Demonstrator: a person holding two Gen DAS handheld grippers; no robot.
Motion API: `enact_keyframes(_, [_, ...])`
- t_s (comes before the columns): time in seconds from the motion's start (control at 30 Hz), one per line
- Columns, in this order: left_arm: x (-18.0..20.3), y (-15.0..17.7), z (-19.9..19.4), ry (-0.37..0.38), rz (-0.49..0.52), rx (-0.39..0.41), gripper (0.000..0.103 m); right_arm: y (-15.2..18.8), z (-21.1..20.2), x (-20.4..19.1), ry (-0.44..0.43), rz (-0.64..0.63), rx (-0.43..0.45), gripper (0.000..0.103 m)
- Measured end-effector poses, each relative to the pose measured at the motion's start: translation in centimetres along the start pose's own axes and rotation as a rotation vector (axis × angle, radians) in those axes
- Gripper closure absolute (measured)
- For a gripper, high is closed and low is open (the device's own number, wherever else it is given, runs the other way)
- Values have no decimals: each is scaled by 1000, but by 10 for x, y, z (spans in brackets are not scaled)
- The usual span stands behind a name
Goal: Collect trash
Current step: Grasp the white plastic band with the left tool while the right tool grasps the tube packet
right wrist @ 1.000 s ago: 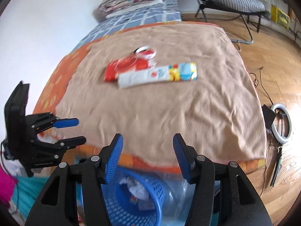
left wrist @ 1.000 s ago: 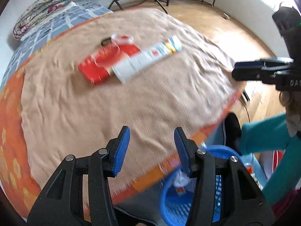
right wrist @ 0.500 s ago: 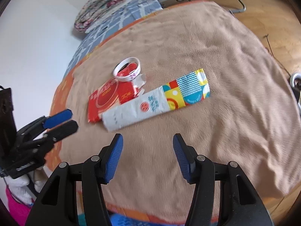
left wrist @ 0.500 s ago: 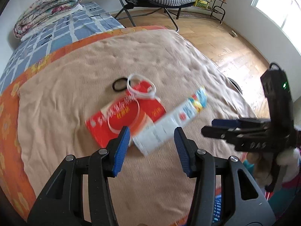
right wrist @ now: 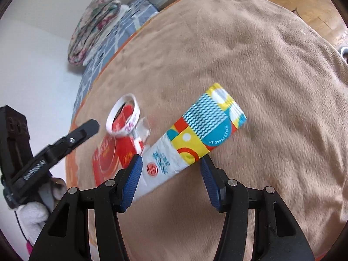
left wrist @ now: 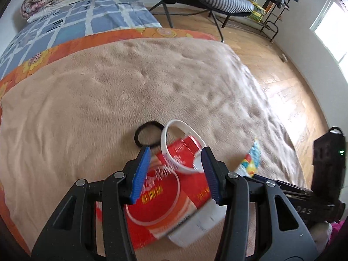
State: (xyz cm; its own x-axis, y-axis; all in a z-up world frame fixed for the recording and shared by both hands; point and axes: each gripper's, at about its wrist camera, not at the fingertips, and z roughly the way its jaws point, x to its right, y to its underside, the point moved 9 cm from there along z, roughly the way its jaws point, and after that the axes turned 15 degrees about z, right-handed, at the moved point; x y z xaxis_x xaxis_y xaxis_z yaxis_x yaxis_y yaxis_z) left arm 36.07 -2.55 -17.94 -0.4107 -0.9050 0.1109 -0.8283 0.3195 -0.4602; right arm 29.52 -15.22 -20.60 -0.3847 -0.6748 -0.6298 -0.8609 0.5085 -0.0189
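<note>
Both grippers have swung in from the bed's edge: my left gripper [left wrist: 176, 174] hangs open over the red wrapper [left wrist: 165, 204]. Right gripper [right wrist: 170, 181], open too, straddles the white patterned packet [right wrist: 191, 141] on the tan blanket [right wrist: 261, 65].

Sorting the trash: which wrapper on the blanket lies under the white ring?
The red wrapper; the white ring rests on it. The colourful patterned wrapper lies beside it.

In the left wrist view, the left tongs [left wrist: 176, 174] cover the lower centre of the red packet [left wrist: 165, 208], whose print is smeared by blur. The long white wrapper [left wrist: 195, 228] disappears behind the right finger. In the right wrist view, the right tongs [right wrist: 171, 183] hide the wrapper's [right wrist: 191, 143] near end.
</note>
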Motion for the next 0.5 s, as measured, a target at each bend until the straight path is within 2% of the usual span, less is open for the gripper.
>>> enact_keyframes(0.07, [-2, -2, 9, -5, 1, -13, 62, -7, 2, 0, 5, 33, 19, 49])
enact_keyframes(0.13, [-5, -3, 17, -11, 0, -27, 65, -12, 4, -3, 22, 37, 47, 49])
enact_keyframes(0.23, [-7, -3, 26, -14, 0, -37, 67, -15, 8, -8, 68, -22, 81, 49])
enact_keyframes(0.3, [-7, -3, 28, -1, -12, -31, 75, -16, 11, -12, 99, -65, 96, 49])
enact_keyframes(0.37, [-8, -4, 28, 6, -20, -22, 78, -18, 12, -15, 123, -102, 106, 50])
enact_keyframes(0.4, [-8, -5, 28, 10, -20, -17, 84, -19, 13, -16, 140, -123, 112, 52])
enact_keyframes(0.5, [-10, -7, 26, 13, -26, -2, 91, -25, 14, -15, 180, -161, 129, 74])
